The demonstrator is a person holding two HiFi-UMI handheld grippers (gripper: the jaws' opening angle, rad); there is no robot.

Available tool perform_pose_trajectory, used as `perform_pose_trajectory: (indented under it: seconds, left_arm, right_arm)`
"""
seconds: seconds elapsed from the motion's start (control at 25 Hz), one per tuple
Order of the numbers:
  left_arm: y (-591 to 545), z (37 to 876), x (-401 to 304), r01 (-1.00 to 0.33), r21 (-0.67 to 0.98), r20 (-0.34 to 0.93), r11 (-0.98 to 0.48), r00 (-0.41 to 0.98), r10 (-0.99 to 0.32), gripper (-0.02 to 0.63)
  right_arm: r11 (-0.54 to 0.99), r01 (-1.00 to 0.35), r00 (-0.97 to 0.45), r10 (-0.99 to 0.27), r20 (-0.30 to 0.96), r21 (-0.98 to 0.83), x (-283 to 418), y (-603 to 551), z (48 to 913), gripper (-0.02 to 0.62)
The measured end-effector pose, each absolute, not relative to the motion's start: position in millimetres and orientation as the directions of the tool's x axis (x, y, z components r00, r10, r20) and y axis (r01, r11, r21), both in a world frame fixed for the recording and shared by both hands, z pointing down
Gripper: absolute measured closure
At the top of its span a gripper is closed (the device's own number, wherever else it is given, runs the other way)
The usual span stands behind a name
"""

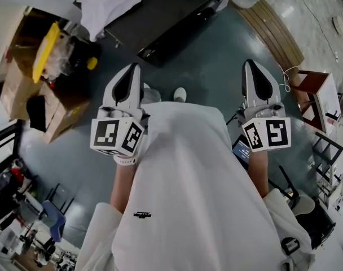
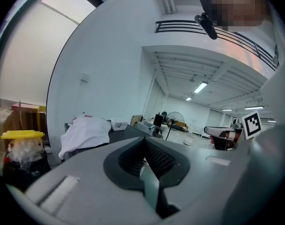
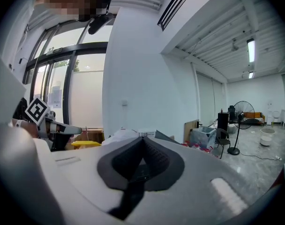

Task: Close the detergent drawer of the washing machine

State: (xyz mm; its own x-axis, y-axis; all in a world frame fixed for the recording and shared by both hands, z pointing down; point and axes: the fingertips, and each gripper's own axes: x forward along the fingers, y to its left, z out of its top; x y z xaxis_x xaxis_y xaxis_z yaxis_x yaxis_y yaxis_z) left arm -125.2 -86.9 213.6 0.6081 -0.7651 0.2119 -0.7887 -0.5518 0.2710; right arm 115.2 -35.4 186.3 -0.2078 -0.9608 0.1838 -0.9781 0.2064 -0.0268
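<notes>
Yellow-lidded jar (image 1: 47, 52) in cardboard box (image 1: 18, 90)

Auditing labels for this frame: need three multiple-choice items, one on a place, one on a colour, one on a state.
1. In the head view, the cardboard box lies:
A) at the picture's left
B) dead centre
C) at the picture's right

2. The cloth on the dark table is:
A) red
B) white
C) green

3. The left gripper and right gripper have jaws:
A) wide apart
B) shut on the cloth
C) together, holding nothing

Key:
1 A, the box sits by the left edge.
2 B, the cloth shows white in the head view and the left gripper view.
3 C, each gripper view shows its jaws meeting with nothing between them.
</notes>
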Motion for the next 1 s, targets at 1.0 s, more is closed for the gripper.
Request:
perform_pose_trajectory:
  seconds: [1.0]
  left_arm:
    - [-94,206,-124,-0.789,0.265,0.226,-0.555,0.610,-0.759,0.589]
  right_arm:
    - [0.279,-0.960,-0.276,-0.940,0.200,-0.015,98,-42,179,0.601]
